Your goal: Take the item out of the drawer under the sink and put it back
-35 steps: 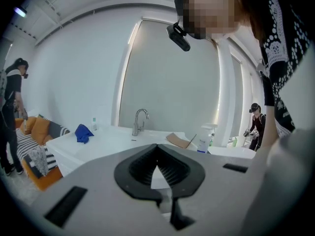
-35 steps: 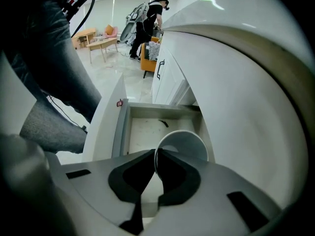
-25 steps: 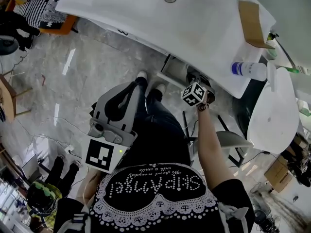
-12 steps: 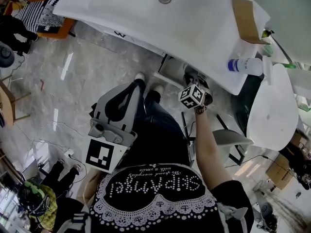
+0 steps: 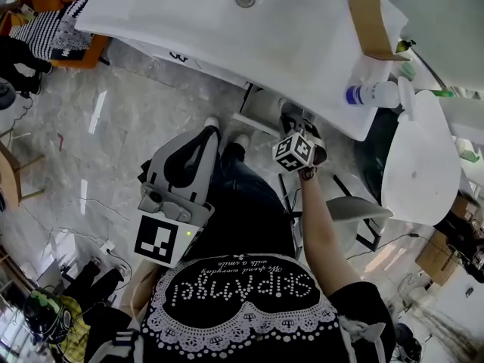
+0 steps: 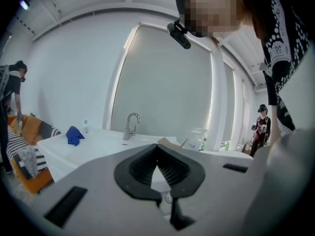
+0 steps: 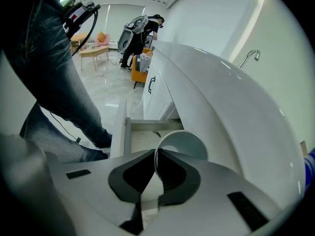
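Pinches a white cup (image 7: 184,142) by its rim in the right gripper (image 7: 156,152), jaws drawn almost together on the thin wall, one pad inside and one outside. Carries the cup beyond the jaw tips, with the round opening apparently turned back toward the camera, so that its axis runs roughly along the jaws' own line.

Hangs it over the open drawer (image 7: 142,130), close under the front edge of the sink worktop (image 7: 211,87). Finds the drawer's box below and ahead of the jaws, front panel pulled out toward the legs (image 7: 54,97), floor of the box bare where the cup would go.

Holds the left gripper (image 6: 157,149) well apart from all this, off at the person's left side, jaws closed tip to tip with nothing between them, pointed across the worktop toward the faucet (image 6: 130,126). Leaves the right hand as plainly the nearer one, and the only one loaded.

Seems to stand midway in the task: cup out of the drawer, not yet set back. Calls, by the look of it, for a move downward and a little forward, away from the worktop's edge, since the cup's upper side sits near that edge. Needs the rim pinch kept firm, the cup's weight hanging out past the pads.
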Demonstrator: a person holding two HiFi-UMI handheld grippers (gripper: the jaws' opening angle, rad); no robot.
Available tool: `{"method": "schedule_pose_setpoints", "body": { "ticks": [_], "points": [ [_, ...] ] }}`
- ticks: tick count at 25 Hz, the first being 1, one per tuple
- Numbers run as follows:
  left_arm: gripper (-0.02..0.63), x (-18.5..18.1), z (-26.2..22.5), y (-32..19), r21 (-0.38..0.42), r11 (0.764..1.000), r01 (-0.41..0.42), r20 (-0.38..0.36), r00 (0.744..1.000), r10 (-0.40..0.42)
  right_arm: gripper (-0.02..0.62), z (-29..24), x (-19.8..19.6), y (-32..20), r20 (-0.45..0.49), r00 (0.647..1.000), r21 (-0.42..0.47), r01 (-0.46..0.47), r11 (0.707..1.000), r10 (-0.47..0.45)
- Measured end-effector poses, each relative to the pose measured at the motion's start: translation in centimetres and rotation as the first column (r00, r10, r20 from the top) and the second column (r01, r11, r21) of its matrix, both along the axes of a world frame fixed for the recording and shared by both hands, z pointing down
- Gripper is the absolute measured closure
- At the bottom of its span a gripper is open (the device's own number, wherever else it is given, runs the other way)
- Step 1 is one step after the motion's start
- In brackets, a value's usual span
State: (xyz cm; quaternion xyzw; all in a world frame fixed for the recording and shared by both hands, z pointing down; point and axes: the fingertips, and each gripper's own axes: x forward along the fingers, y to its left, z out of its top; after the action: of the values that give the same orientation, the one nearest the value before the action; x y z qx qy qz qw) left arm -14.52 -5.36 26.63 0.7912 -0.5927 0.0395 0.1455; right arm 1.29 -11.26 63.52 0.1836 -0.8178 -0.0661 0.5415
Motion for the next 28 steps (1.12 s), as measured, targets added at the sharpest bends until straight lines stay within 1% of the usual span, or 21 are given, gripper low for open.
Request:
{"method": "schedule_pose_setpoints", "body": {
  "ticks": [7,11,15,22,28],
  "points": [
    [0.603,0.5,-0.4,0.0,0.022,0.999,-0.025,-0.020,0.999,0.025,0.569,-1.5,-0.5,1.3,0.015,1.000,0.015,-0.004,1.000,0.004],
    [0.603,0.9,-0.5,0.2,0.041,0.998,-0.050,-0.020,0.999,0.050,0.569,-2.4,-0.4,1.8,0.045,0.998,0.020,-0.044,0.999,0.043],
    [0.603,1.1,-0.6,0.3,0.040,0.998,-0.048,-0.037,0.998,0.049,0.569,-3.9,-0.4,2.0,0.079,0.994,0.040,-0.078,0.996,0.074],
    [0.603,1.3,-0.9,0.9,0.062,0.996,-0.069,-0.037,0.997,0.071,0.569,-6.2,-0.3,2.4,0.128,0.985,0.073,-0.126,0.989,0.116],
    [0.603,1.5,-1.1,1.2,0.093,0.991,-0.100,-0.023,0.994,0.103,0.569,-8.3,-0.4,2.9,0.192,0.965,0.078,-0.196,0.978,0.178]
  ]
}}
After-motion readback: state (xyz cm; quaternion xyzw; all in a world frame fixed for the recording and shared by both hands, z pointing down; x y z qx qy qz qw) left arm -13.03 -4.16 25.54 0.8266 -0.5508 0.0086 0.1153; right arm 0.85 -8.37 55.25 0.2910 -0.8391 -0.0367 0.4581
